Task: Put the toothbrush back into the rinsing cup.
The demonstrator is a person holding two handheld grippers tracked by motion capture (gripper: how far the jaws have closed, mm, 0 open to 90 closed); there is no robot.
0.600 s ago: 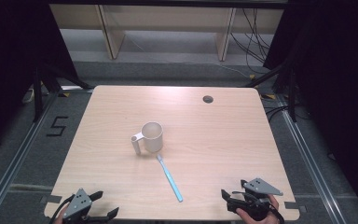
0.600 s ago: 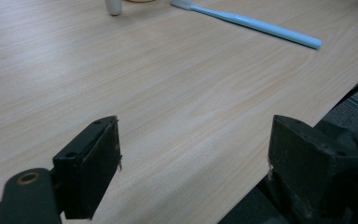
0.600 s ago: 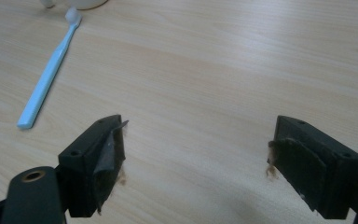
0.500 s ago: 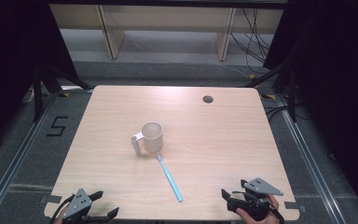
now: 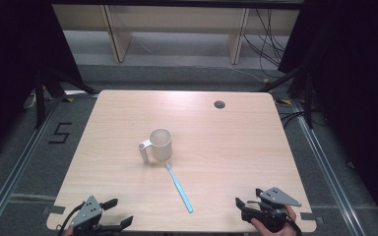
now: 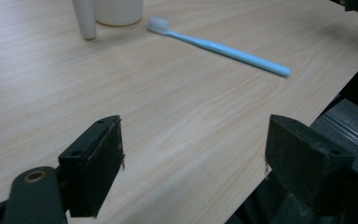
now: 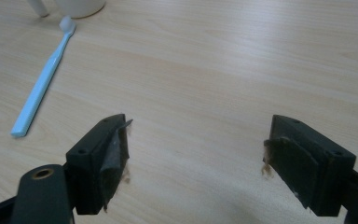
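Observation:
A cream mug [image 5: 161, 143] with its handle to the left stands upright near the middle of the wooden table [image 5: 236, 147]. Just in front of it lies a light blue toothbrush [image 5: 178, 187], bristle end toward the mug. My left gripper [image 5: 118, 214] rests at the table's front left edge, open with nothing between its jaws. My right gripper [image 5: 240, 208] sits at the front right edge in a hand, also open and empty. In the left gripper view [image 6: 193, 149] the toothbrush [image 6: 219, 46] and mug [image 6: 116, 9] lie ahead. The right gripper view [image 7: 196, 149] has the toothbrush [image 7: 42, 88] at its left.
A round cable hole [image 5: 219, 104] sits near the table's far edge. Wooden shelving [image 5: 177, 29] stands behind the table. A floor mark "5" [image 5: 61, 132] lies to the left. Dark curtains flank both sides.

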